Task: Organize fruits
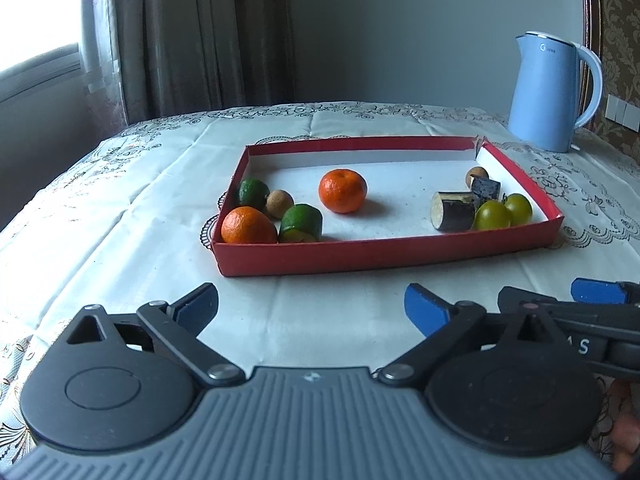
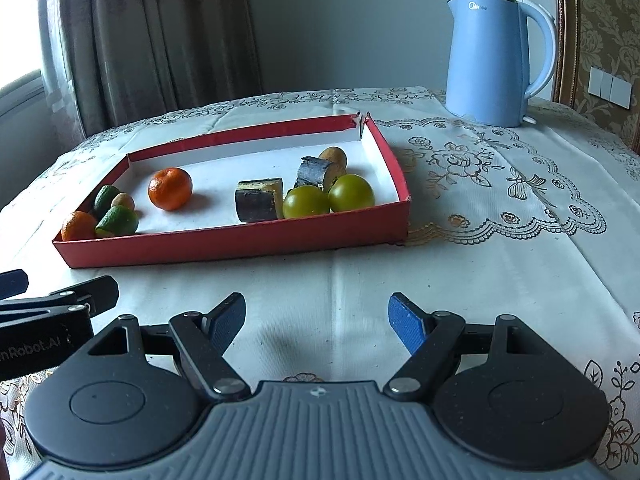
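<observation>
- Right now both grippers are hovering low over the cloth, in the bottom of each frame, short of the box; the left gripper [image 1: 311, 306] is standing spread wide with nothing between its blue, grainy pads, and the right gripper [image 2: 316, 320] is gaping somewhat less, also gripping nothing.
- Sitting mid-frame is a shallow red box [image 1: 384, 254] of thin card, white inside, its far right corner torn open.
- Bunching at the box's left end are a glossy, dimpled orange [image 1: 248, 226], two green cut pieces [image 1: 301, 223] with pale flat faces, and a small tan, matte round fruit [image 1: 280, 203].
- Lying alone, a little right of that cluster, is a second orange [image 1: 343, 191], casting a soft shadow.
- Crowding the right end are two dark cut chunks [image 2: 258, 201] with yellowish faces, two smooth olive-green round fruits [image 2: 351, 193] touching each other, and another tan ball [image 2: 335, 156] behind them.
- Standing at the upper right, well apart from the box, is a pale blue kettle [image 2: 490, 60] with a smooth shell and a white-edged loop handle; its small logo is looking like "Midea", though blurred.
- Covering the table is a cream tablecloth [image 2: 480, 240], creased in fold lines and edged with scalloped floral embroidery.
- Showing on the left gripper's arm, at the right view's lower left, is white lettering ending "nRobot.AI"; in the left view the other arm is showing only "A S".
- Hanging at the upper left is a heavy brown curtain [image 1: 180, 32] in soft pleats.
</observation>
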`<action>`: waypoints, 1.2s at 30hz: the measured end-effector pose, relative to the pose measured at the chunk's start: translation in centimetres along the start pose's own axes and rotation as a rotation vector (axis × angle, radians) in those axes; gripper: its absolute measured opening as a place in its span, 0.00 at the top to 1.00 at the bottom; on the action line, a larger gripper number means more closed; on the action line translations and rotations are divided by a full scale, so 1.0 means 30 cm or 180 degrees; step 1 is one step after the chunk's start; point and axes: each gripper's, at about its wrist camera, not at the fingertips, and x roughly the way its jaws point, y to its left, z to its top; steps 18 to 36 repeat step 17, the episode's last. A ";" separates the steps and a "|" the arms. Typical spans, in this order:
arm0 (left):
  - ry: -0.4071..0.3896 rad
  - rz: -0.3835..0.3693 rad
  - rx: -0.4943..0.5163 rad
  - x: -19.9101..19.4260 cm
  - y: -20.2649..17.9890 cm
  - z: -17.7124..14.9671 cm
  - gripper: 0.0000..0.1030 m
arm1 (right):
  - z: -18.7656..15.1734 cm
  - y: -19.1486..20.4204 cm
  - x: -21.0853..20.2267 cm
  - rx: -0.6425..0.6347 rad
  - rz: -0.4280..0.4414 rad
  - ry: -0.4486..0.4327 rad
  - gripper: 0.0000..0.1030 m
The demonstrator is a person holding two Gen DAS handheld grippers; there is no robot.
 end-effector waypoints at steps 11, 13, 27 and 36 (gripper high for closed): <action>-0.0011 0.0014 0.0033 -0.001 -0.010 -0.003 0.04 | -0.001 0.000 0.005 0.0007 -0.0002 0.0009 0.24; -0.0009 0.0020 0.0038 0.000 -0.012 -0.005 0.04 | -0.002 0.001 0.007 0.0008 -0.0003 0.0012 0.24; -0.0002 -0.0012 0.0020 0.001 -0.010 -0.010 0.04 | -0.008 0.004 0.010 0.0008 0.0000 0.0024 0.24; -0.0002 -0.0012 0.0020 0.001 -0.010 -0.010 0.04 | -0.008 0.004 0.010 0.0008 0.0000 0.0024 0.24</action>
